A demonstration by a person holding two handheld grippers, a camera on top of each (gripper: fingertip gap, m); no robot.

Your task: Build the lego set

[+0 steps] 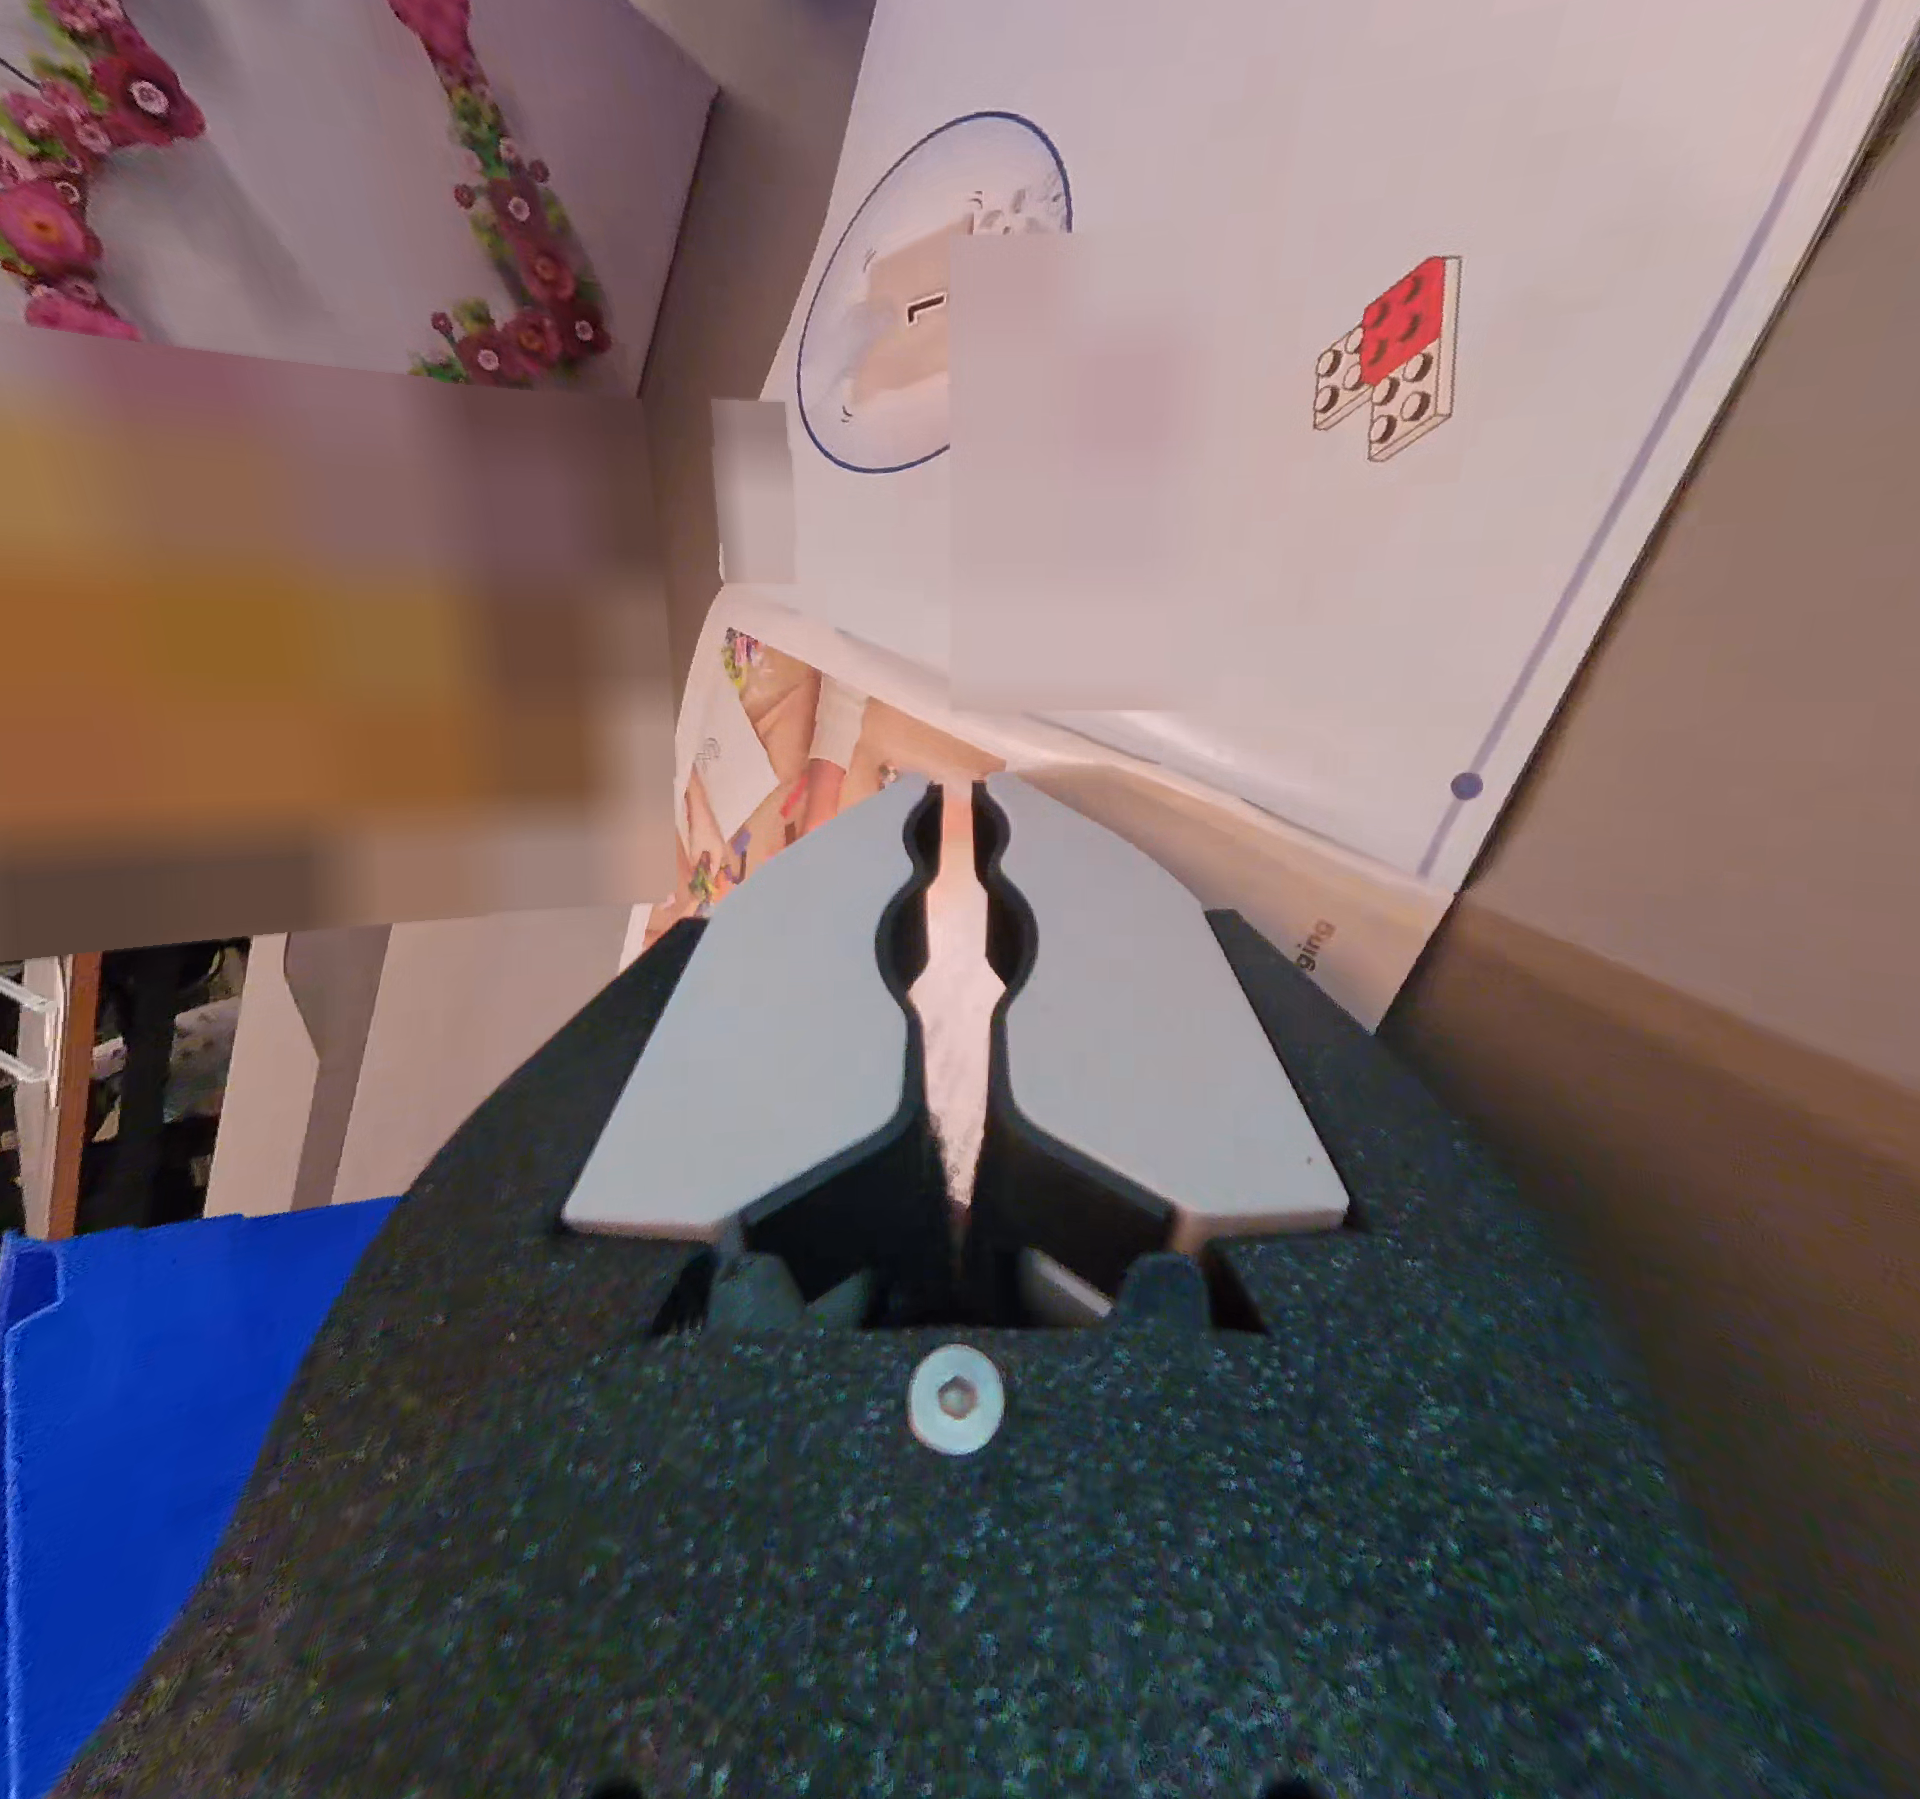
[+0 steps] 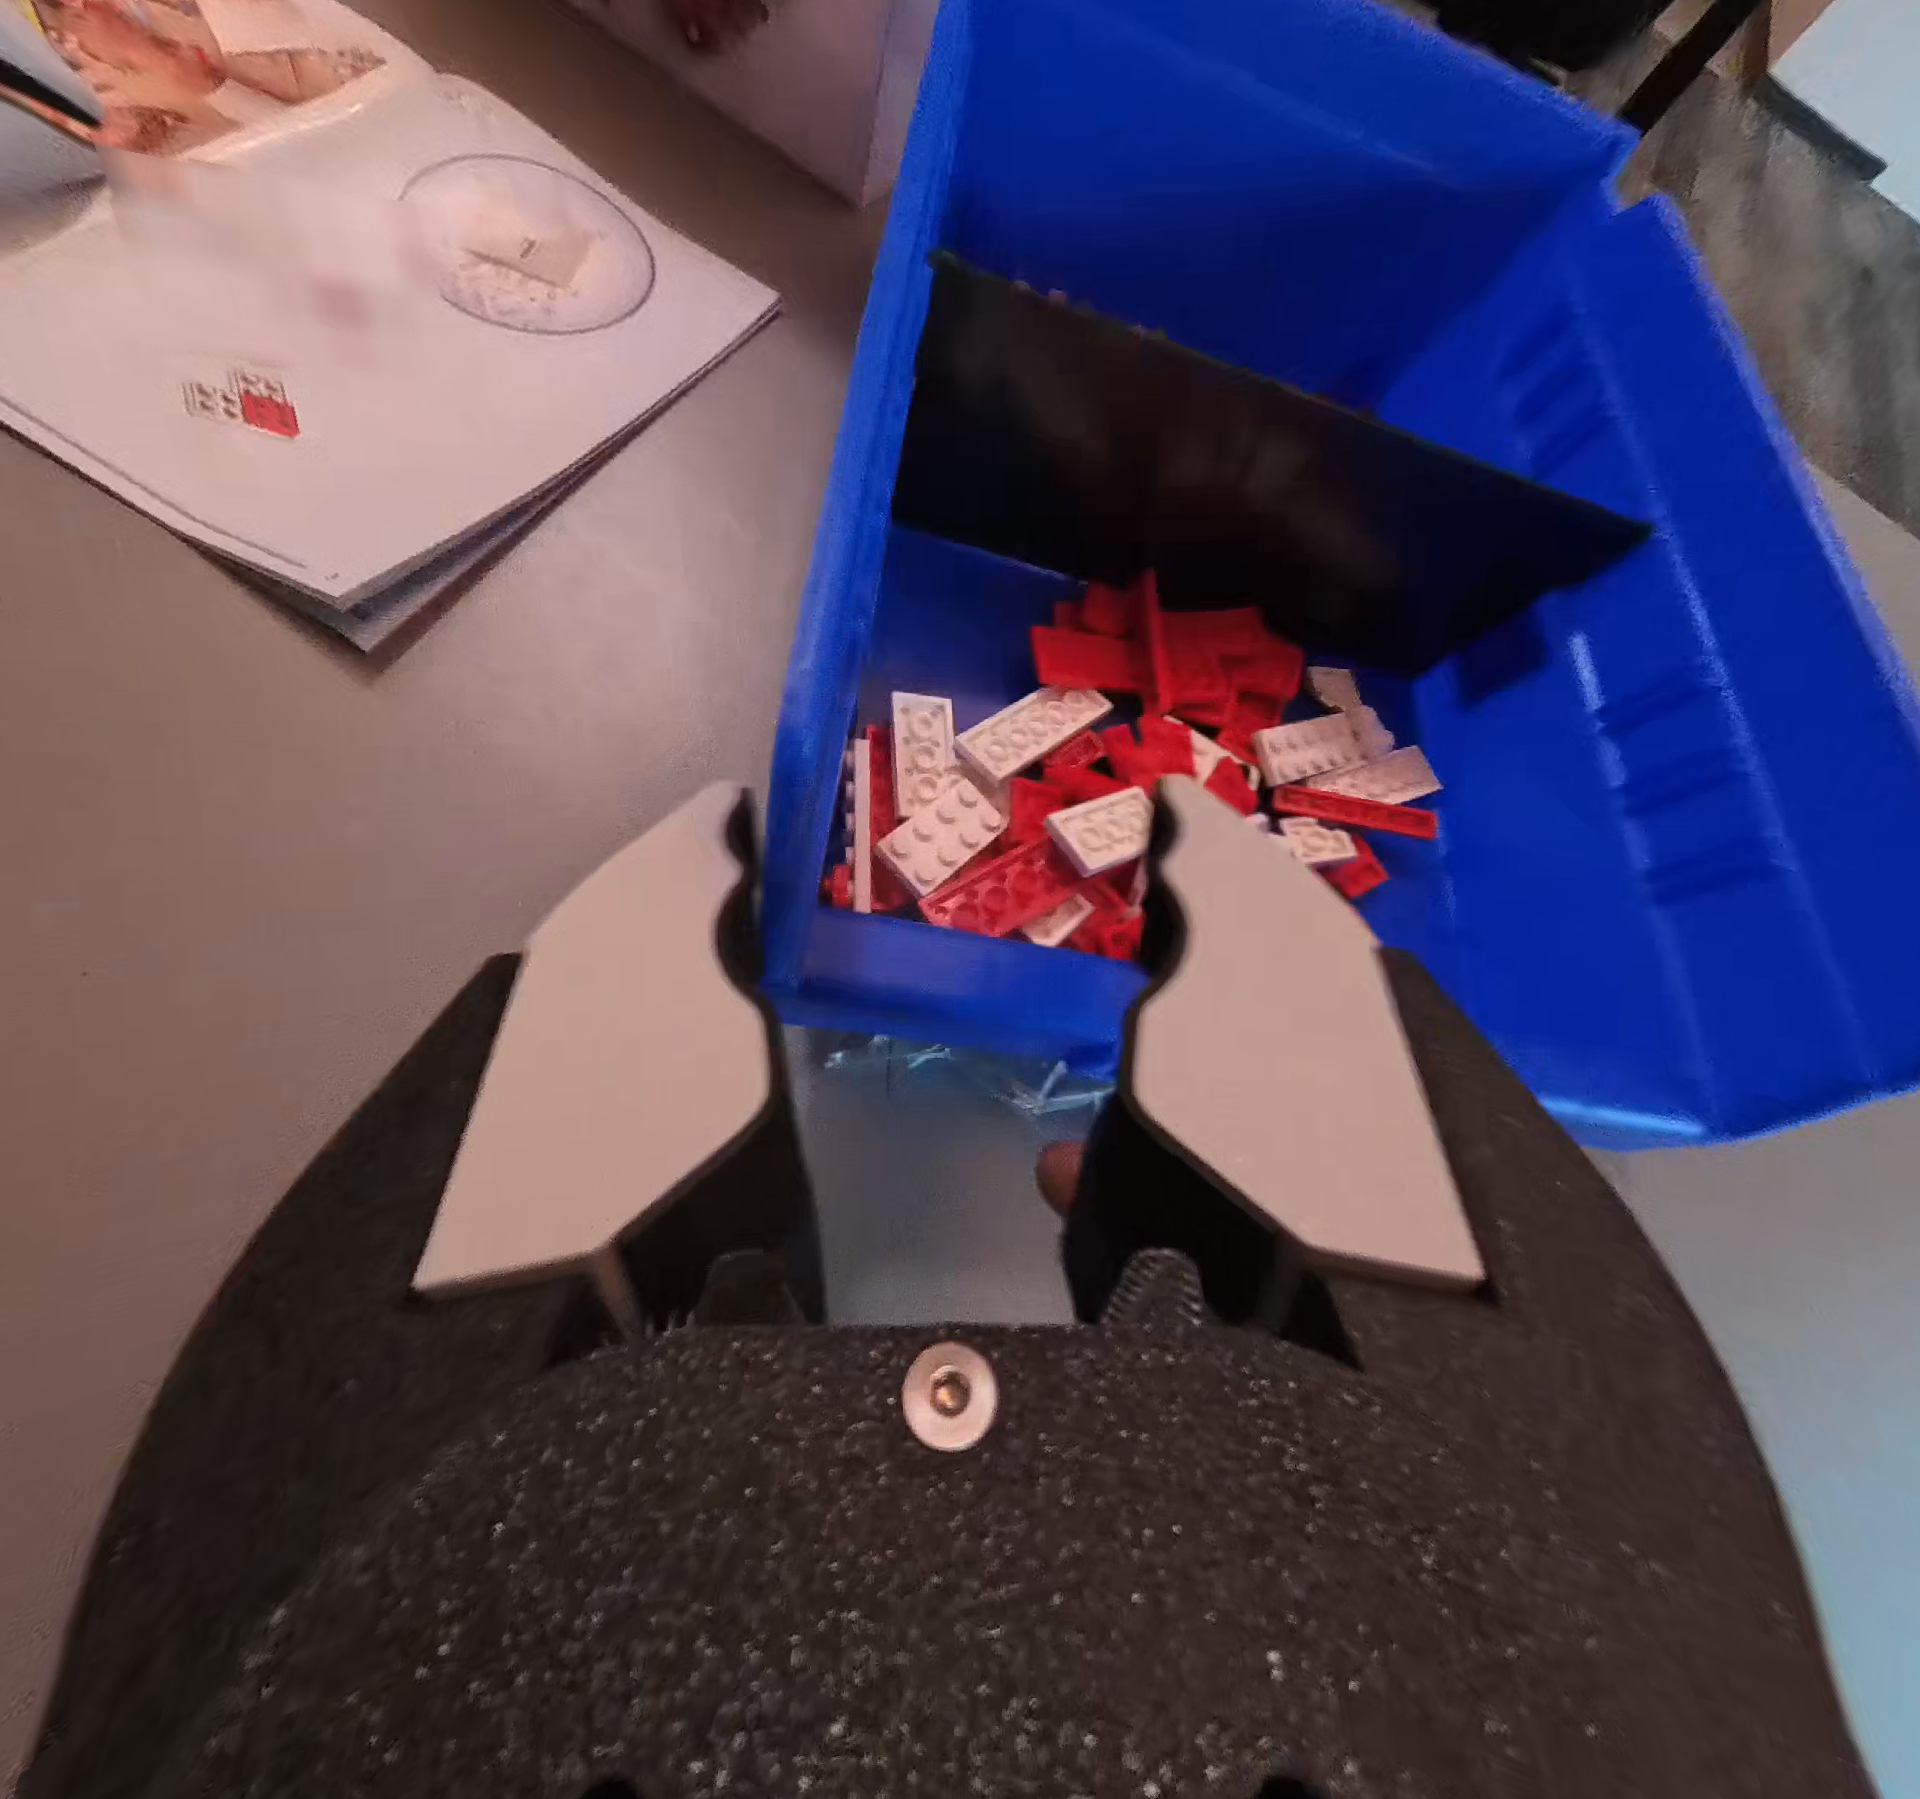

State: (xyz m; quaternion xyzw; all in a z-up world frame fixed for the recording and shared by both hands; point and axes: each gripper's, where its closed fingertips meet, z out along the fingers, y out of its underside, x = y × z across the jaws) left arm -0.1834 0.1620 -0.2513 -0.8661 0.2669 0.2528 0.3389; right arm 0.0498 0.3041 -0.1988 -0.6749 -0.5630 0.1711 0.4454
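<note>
Black divider (image 2: 1195,482) across bin (image 2: 1714,710) (near half open)

- instruction booklet (image 1: 1299,191): open page bears a small printed numeral inside a blue circle (image 1: 935,295)
- strip of print on booklet's lower page edge, cut off
- flowered box (image 1: 312,139): print blurred

lego pieces (image 2: 1122,793) | red and white plates | loose heap | in blue bin's (image 2: 1299,222) front compartment
</note>
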